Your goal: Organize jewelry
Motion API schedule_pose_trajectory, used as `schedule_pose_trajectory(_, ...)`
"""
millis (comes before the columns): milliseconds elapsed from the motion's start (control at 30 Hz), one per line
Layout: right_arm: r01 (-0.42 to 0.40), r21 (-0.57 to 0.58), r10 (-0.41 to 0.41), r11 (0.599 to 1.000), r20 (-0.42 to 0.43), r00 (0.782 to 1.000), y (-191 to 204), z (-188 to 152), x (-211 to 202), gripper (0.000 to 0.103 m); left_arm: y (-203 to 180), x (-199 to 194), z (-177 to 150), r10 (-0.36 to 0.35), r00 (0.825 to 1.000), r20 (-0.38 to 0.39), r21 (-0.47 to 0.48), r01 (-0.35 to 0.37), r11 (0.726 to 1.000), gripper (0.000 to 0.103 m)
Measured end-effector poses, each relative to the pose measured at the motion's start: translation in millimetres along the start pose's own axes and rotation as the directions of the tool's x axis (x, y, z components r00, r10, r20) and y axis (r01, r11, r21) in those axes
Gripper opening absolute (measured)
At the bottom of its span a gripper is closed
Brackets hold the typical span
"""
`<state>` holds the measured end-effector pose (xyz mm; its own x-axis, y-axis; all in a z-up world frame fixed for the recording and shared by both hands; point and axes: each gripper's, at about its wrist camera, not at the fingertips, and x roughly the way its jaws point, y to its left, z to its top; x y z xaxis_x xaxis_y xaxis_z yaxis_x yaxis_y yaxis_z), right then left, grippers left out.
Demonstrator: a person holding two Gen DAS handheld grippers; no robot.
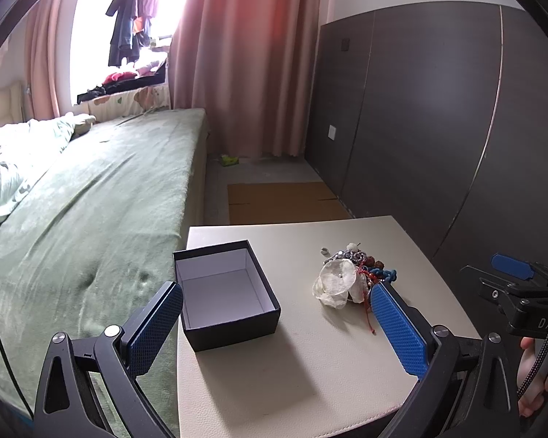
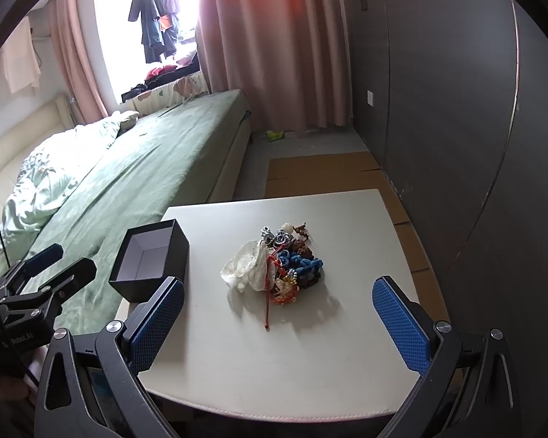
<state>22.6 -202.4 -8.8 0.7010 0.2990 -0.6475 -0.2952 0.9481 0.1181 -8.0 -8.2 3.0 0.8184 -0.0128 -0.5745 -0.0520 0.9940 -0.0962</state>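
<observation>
left gripper (image 1: pixel 276 323): jaws spread, level above open black cardboard box (image 1: pixel 225 294) | right gripper (image 2: pixel 277 323): jaws spread, empty, hovering short of tangled jewelry pile (image 2: pixel 277 264) | cream desk (image 2: pixel 347 226)

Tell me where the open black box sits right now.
The black box sits empty on the white table's left side, beside the bed, left of the jewelry pile.

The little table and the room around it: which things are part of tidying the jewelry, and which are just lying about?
Part of the job:
- jewelry heap on the table
- open black box, empty
- left gripper and right gripper, both open

Just lying about:
- bed
- curtains
- hanging clothes
- flat cardboard
</observation>
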Motion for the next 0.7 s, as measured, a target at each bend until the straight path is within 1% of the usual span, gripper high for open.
schedule_pose_trajectory(467, 0.000, 0.002, 0.000, 1.000, -0.001, 1.000, -0.2, 1.0, -1.3, 0.103, 1.7, 0.2, -1.1, 0.006, 1.000, 0.004, 0.008, -0.006, 1.000, 0.103)
schedule_pose_trajectory(700, -0.011, 0.025, 0.011, 1.000, -0.004, 1.000, -4.2, 4.6, 0.2, 0.103, 1.4, 2.1, -0.4, 0.003, 1.000, 0.000, 0.009, -0.003, 1.000, 0.103)
